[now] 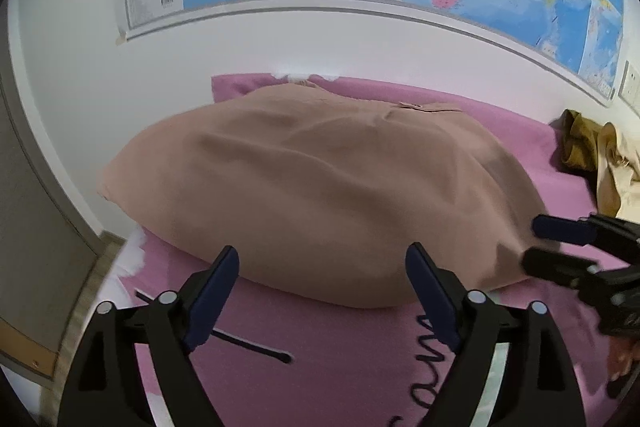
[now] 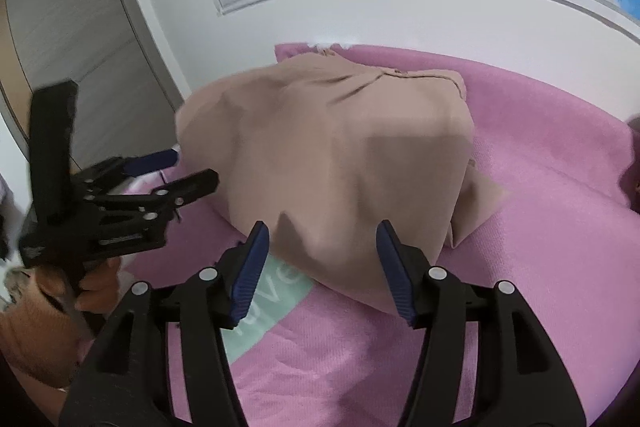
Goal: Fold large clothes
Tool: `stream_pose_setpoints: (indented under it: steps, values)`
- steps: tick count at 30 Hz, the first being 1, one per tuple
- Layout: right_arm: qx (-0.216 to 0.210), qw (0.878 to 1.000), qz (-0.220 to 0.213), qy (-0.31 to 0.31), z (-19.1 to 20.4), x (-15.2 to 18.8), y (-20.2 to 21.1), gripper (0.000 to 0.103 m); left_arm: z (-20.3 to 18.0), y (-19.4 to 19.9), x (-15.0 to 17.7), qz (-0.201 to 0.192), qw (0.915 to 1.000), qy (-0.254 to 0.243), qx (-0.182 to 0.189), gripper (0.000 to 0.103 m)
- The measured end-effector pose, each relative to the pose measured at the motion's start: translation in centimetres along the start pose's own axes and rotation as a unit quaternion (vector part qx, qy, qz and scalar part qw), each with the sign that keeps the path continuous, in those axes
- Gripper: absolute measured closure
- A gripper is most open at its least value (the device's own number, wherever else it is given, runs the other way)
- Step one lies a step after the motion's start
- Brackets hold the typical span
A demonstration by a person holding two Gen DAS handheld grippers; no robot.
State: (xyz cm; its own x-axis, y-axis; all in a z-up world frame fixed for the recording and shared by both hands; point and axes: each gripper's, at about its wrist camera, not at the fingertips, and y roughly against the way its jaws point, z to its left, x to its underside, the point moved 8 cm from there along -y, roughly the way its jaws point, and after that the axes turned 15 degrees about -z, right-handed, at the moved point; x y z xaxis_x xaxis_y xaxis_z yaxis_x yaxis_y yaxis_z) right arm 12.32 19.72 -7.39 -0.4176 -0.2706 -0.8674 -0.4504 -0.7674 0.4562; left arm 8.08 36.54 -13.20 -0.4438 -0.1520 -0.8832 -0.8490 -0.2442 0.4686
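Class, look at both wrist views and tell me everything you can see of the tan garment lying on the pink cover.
The tan garment is a large piece of plain, matte, woven-looking cloth, pinkish beige. It lies folded into a broad, slightly puffed mound with soft creases, resting on the pink cover near the white wall. A seamed band or flap shows along its far edge, and a loose corner sticks out from under its right side in the right wrist view. Neither gripper touches it.

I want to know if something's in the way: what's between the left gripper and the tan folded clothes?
Only bare pink blanket lies between the left gripper and the tan garment, in the left wrist view.
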Motion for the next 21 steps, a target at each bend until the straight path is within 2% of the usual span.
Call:
stream_pose_setpoints:
  steps: [3,7,11,21]
  values:
    - [0.017,1.000,0.020,0.017,-0.1,1.3,-0.7,0.047,-0.4,-0.5,0.9,0.015,0.9999,-0.001,-0.006,0.020]
    - [0.018,1.000,0.010,0.012,0.0,1.2,0.1,0.043,-0.3,-0.5,1.5,0.023,0.9994,-0.003,-0.025,0.018]
    - [0.017,1.000,-0.004,0.012,0.6,0.6,1.2,0.037,-0.4,0.7,1.1,0.008,0.9995,0.003,-0.029,0.013]
    - [0.023,0.999,-0.032,0.030,1.9,0.6,2.8,0.026,-1.2,3.4,-0.3,-0.027,0.9992,0.003,-0.030,0.009]
